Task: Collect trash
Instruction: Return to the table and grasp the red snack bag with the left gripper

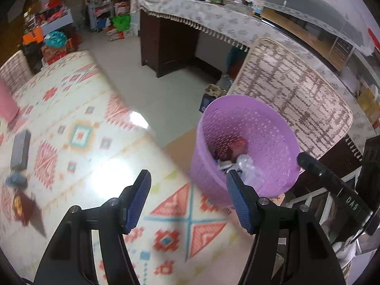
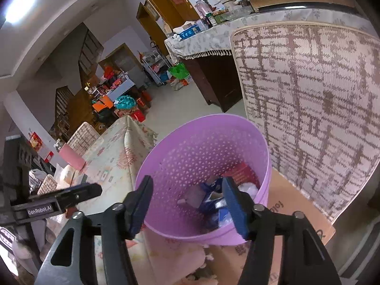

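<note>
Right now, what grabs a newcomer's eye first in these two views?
The purple perforated basket dominates: it stands on the floor beside the patterned table and already holds wrappers and crumpled plastic. The right gripper hangs open over its rim with nothing between the jaws, and the left gripper is open too, over the table's edge. Farther left on the table lie a grey block and a few small scraps.

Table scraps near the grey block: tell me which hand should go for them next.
Left. The left gripper is open and empty over the table, with the scraps in view. The right gripper, also empty, faces the purple basket.
</note>
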`<control>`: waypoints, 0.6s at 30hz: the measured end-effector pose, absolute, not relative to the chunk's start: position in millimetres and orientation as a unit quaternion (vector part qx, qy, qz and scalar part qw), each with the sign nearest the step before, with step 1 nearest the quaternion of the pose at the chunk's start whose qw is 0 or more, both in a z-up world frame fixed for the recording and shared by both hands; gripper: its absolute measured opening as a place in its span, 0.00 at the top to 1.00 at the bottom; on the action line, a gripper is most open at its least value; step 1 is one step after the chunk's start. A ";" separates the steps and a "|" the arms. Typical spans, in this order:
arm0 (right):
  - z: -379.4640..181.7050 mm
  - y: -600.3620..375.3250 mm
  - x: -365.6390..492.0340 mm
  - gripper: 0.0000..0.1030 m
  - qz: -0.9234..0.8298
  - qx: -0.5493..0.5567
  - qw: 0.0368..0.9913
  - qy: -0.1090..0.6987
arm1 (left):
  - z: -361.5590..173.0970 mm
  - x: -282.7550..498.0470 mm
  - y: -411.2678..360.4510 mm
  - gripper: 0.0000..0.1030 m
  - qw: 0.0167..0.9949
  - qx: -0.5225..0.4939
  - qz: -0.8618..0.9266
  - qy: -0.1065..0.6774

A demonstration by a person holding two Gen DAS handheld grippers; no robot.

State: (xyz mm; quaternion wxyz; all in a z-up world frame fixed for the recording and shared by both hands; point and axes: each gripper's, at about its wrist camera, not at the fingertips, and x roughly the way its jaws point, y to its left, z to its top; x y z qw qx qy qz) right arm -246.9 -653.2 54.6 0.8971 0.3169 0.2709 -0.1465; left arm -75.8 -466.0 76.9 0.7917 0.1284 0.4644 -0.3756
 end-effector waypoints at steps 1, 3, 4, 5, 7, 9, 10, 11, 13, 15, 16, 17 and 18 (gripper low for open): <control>55.4 -649.6 -248.0 0.33 -0.143 0.318 0.897 0.270 | 75.9 -77.0 -458.0 0.37 0.793 0.127 -0.372 0.466; 56.9 -641.0 -248.0 0.30 -0.137 0.318 0.898 0.270 | 74.6 -79.2 -440.3 0.37 0.795 0.122 -0.368 0.467; 57.4 -636.5 -247.4 0.27 -0.135 0.317 0.899 0.271 | 74.2 -79.7 -431.8 0.37 0.796 0.119 -0.366 0.467; 57.8 -631.0 -246.2 0.26 -0.133 0.315 0.900 0.271 | 74.1 -79.5 -421.1 0.37 0.798 0.115 -0.361 0.468; 57.5 -616.3 -242.5 0.22 -0.124 0.314 0.903 0.266 | 74.0 -78.0 -402.9 0.37 0.803 0.106 -0.353 0.469; 55.2 -600.5 -236.4 0.18 -0.118 0.317 0.904 0.261 | 74.4 -73.4 -379.4 0.37 0.807 0.091 -0.342 0.472; 54.5 -593.8 -233.0 0.16 -0.113 0.318 0.905 0.261 | 74.8 -71.1 -369.7 0.37 0.810 0.086 -0.336 0.473; 53.4 -586.5 -229.0 0.16 -0.107 0.319 0.904 0.263 | 75.0 -68.0 -357.9 0.37 0.814 0.082 -0.330 0.472; 49.3 -568.7 -216.8 0.15 -0.076 0.330 0.901 0.273 | 75.5 -60.0 -331.2 0.37 0.825 0.076 -0.308 0.467; 43.7 -549.7 -202.7 0.15 -0.041 0.345 0.893 0.286 | 74.7 -50.5 -306.1 0.35 0.836 0.071 -0.284 0.464; 41.1 -537.3 -194.1 0.15 -0.026 0.346 0.890 0.294 | 73.6 -45.7 -294.8 0.34 0.840 0.068 -0.272 0.464; 39.1 -523.8 -185.0 0.15 -0.012 0.342 0.889 0.303 | 72.3 -40.6 -283.2 0.34 0.844 0.064 -0.260 0.465; 37.6 -511.4 -177.0 0.15 0.000 0.337 0.889 0.310 | 70.1 -33.6 -268.8 0.33 0.848 0.058 -0.245 0.467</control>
